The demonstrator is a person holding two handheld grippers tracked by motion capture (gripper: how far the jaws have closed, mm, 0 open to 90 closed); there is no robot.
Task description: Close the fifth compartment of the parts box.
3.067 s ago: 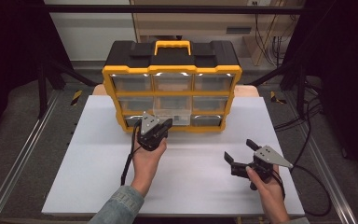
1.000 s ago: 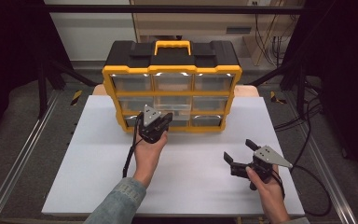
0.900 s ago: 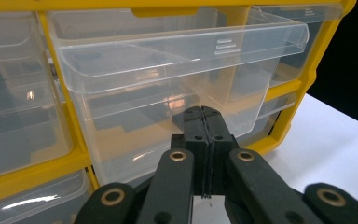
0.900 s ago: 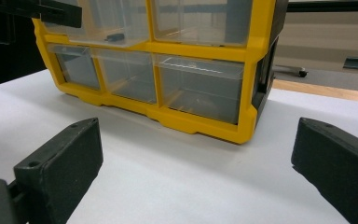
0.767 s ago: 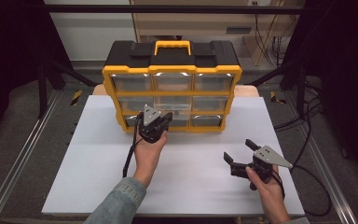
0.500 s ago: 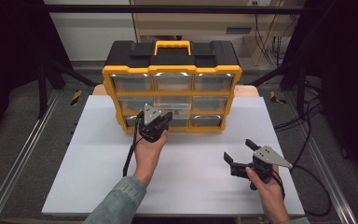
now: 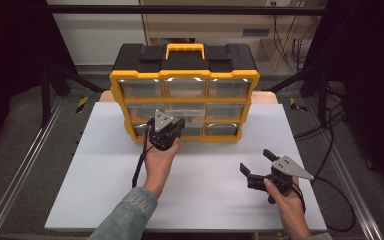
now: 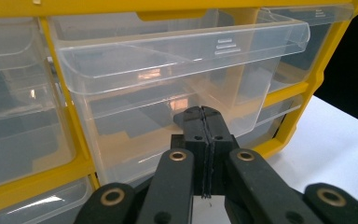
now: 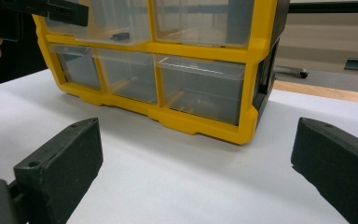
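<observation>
A: Left gripper view: my left gripper [image 8: 203, 122] is closed, empty, its tips against the pulled-out clear drawer [image 8: 177, 70], perhaps touching.

B: Right gripper [image 7: 260, 163]?

A: Jaws wide apart, well clear of the yellow organizer [image 7: 184, 80].

No readable text, label, brand, number or sign anywhere. Only three short raised ridges, not letters, on the front lip of the clear plastic drawer [image 8: 182, 51] pulled partway out of the yellow and black plastic drawer cabinet [image 7: 184, 75]. Nothing printed on the cabinet's frame, lid or handle, nor on the white surface [image 7: 105, 180].
</observation>
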